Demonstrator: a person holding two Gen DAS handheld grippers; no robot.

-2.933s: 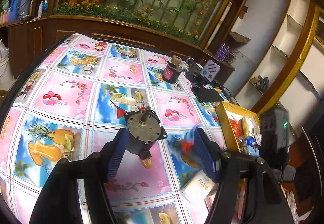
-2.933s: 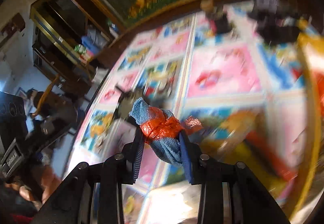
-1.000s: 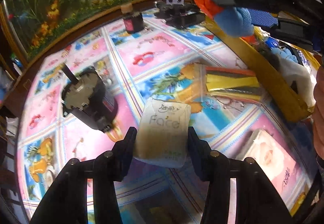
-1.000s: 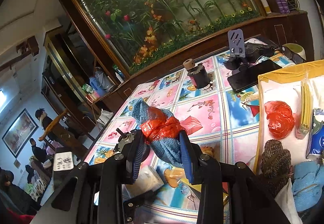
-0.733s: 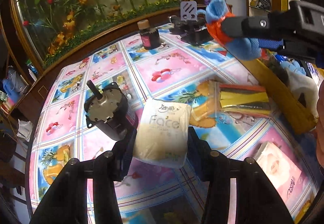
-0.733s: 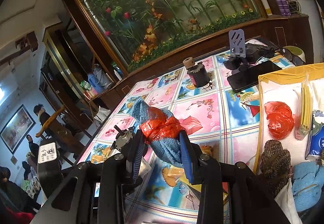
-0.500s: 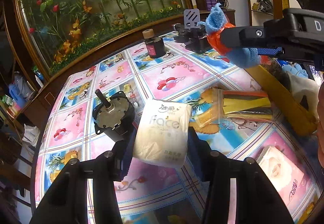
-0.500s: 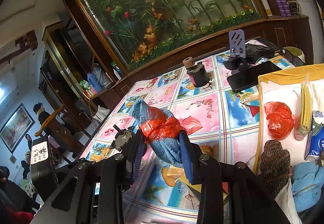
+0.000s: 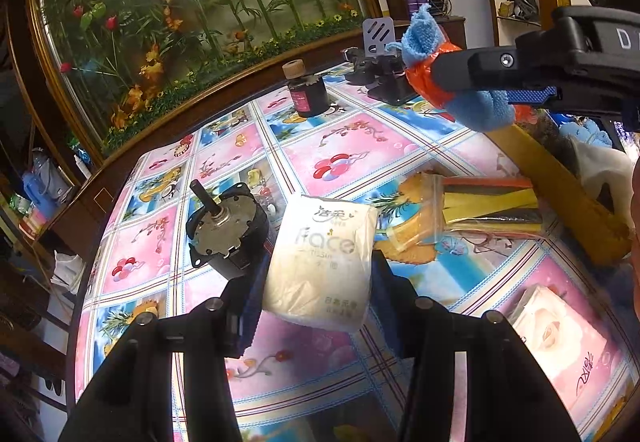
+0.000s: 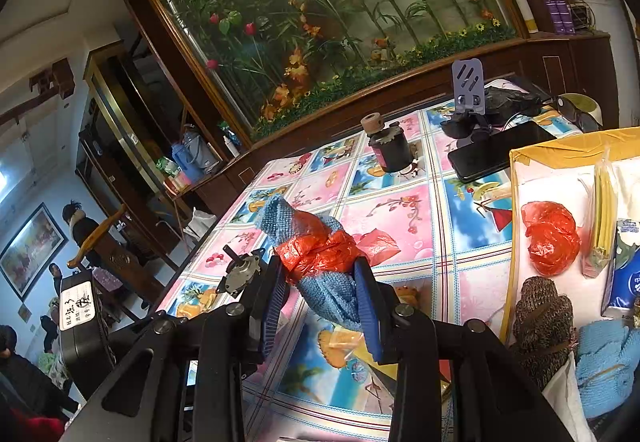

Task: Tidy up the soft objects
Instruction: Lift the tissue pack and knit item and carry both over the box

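Note:
My left gripper is shut on a white tissue pack printed "Face" and holds it above the table. My right gripper is shut on a blue cloth bundle tied with orange plastic, held above the table; it also shows in the left wrist view. A yellow-rimmed box at the right holds a red bag, a knit glove, a blue cloth and a blue tissue pack.
A grey motor stands on the patterned tablecloth beside the held pack. A bag of coloured strips and a pink tissue pack lie near the box. A dark jar, a phone stand and a phone sit at the far edge.
My left gripper closed on the tissue pack and lifted it, the view rising and tilting up. My right gripper carried the blue bundle toward the box and now holds nearly still.

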